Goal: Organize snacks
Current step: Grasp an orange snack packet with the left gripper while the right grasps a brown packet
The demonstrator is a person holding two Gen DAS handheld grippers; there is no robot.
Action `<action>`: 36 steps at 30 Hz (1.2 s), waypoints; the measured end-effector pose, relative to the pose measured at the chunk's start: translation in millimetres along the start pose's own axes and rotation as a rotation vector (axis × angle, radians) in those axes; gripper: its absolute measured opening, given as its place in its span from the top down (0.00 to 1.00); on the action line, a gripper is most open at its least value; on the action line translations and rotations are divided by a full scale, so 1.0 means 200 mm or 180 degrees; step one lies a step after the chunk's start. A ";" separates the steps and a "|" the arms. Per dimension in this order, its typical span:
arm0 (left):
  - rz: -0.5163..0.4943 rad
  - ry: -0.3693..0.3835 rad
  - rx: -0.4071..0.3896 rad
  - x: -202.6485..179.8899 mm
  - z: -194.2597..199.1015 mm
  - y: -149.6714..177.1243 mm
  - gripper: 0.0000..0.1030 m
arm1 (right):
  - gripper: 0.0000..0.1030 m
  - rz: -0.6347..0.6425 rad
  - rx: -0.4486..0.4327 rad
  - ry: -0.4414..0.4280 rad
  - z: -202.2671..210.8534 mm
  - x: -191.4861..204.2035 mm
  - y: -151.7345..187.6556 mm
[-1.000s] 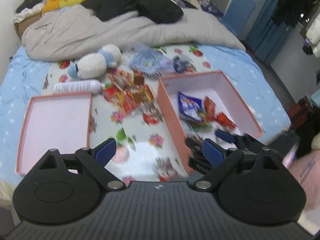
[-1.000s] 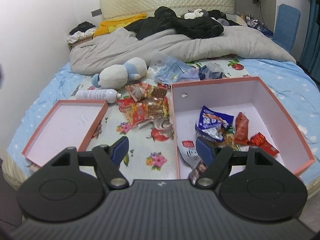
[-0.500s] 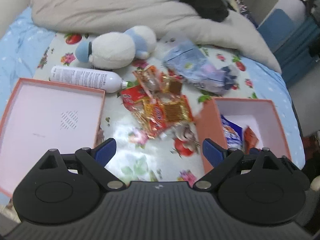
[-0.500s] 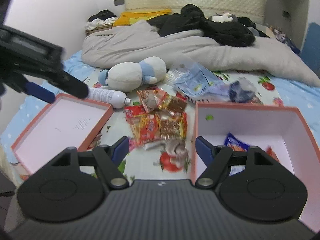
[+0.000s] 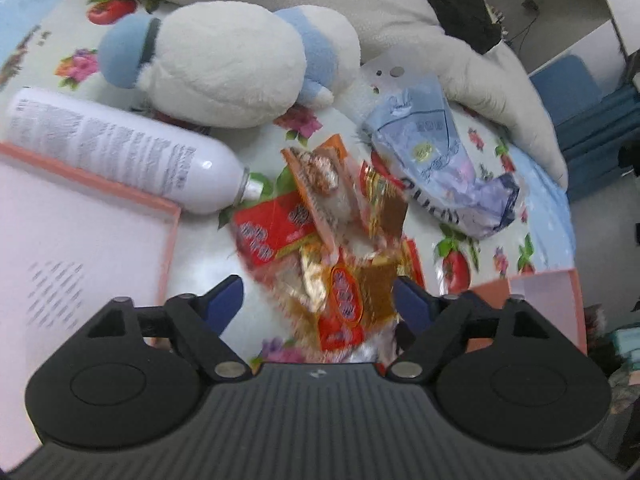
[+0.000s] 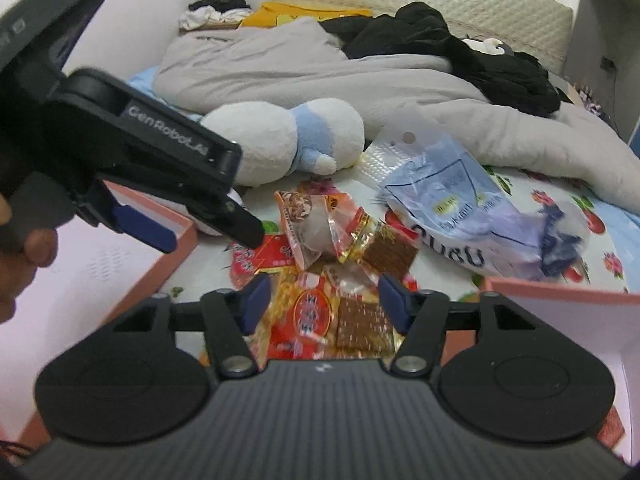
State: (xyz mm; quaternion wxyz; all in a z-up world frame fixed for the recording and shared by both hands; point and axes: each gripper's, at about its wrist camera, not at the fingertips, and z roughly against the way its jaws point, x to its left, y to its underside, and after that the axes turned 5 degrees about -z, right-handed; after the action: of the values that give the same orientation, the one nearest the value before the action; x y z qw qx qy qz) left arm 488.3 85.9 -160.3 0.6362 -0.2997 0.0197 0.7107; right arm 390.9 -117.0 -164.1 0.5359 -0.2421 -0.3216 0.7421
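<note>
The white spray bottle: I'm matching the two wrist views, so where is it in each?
Left wrist: white spray bottle lies at left, below the plush toy.
Right wrist: almost hidden behind the left hand-held gripper.
Shared landmark: plush toy.

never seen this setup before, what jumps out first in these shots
The bright heap of red and orange snack packets in the middle of the flowered sheet catches the eye first, with both grippers, left and right, poised open over it. Just behind lies a big white and blue plush toy, with a white spray bottle beside a pink box lid.
</note>
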 end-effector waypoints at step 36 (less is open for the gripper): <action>0.0595 0.0169 -0.0367 0.05 -0.47 -0.17 0.58 | 0.97 -0.0155 0.0182 0.0585 -0.33 -0.10 -0.04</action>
State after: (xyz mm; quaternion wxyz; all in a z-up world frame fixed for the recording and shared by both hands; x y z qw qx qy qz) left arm 557.6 63.2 -229.3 0.5481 -0.3514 0.0236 0.7587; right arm 448.3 -119.2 -202.4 0.5877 -0.2860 -0.2555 0.7124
